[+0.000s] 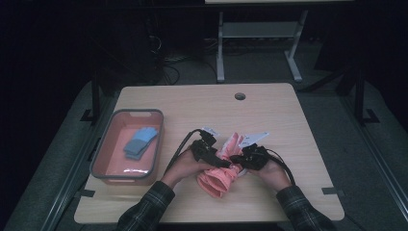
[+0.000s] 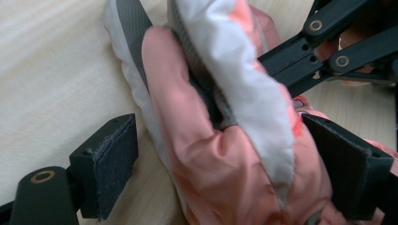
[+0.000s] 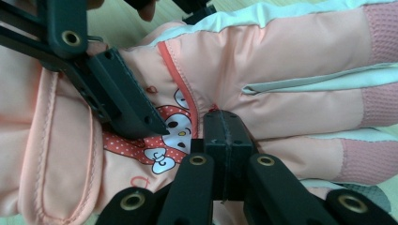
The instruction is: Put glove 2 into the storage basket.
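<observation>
A pink glove [image 1: 219, 175] lies on the wooden table [image 1: 269, 115], near the front edge and between the person's two hands. Its long axis runs on a slant — from the broad end nearest the person, up and slightly right toward the narrower end that points away, toward the far side of the table.

The left gripper [image 1: 211, 155] is at the glove's left flank. In the left gripper view its jaws are spread wide, with the glove's bunched pink-and-white fabric [image 2: 225, 154] between them: the right-hand pad [image 2: 349, 164] lies against the cloth, while the left-hand pad [image 2: 112, 159] stands apart from it over bare tabletop.

The right gripper [image 1: 243, 159] is at the glove's right side. In the right gripper view its jaws are pressed together, tips at the glove's back [image 3: 281, 70], just beside a small cartoon face with a dotted bow [image 3: 162, 140]; whether they nip any fabric, I cannot tell.

Well off to the left stands a grey-rimmed bin [image 1: 103, 149] with a blue glove [image 1: 140, 141] inside.
</observation>
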The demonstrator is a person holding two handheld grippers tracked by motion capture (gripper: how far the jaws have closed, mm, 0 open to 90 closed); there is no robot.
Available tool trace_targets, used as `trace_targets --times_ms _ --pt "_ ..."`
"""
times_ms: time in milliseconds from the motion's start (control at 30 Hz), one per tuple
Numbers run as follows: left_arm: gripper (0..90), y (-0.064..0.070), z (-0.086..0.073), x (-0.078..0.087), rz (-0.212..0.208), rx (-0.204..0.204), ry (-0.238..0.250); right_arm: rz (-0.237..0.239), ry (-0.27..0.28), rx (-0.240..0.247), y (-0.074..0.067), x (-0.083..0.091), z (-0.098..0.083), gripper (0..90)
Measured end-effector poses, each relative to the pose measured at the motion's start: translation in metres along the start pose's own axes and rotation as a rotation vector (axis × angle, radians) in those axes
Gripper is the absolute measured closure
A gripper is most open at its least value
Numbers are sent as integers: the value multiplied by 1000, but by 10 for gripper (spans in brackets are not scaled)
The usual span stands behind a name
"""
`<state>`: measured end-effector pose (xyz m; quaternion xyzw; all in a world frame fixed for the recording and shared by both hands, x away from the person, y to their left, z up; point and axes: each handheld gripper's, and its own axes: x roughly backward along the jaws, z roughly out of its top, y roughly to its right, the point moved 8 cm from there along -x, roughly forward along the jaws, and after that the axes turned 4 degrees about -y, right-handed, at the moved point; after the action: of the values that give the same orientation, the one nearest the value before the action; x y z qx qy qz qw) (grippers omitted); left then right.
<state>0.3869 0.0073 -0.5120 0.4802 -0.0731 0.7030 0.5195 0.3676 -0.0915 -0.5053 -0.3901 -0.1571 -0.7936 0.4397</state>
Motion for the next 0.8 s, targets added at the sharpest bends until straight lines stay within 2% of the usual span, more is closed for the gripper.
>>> trace_targets --times_ms 67,133,233,333,533,800 --pt "133 0 -1 -2 -3 -1 -7 0 0 4 0 0 0 900" --pt "134 0 -3 -6 -28 15 -20 2 -3 2 -1 -1 0 900" --pt "135 1 -2 -7 -31 5 -17 3 -1 3 -1 0 -1 900" --pt "141 6 -2 -10 -40 11 -18 8 1 4 -1 0 -1 900" --pt "170 8 -2 -10 -69 18 -17 11 3 16 -1 0 -2 900" --pt "306 6 -4 -9 -46 -13 -28 21 20 5 1 3 0 900"
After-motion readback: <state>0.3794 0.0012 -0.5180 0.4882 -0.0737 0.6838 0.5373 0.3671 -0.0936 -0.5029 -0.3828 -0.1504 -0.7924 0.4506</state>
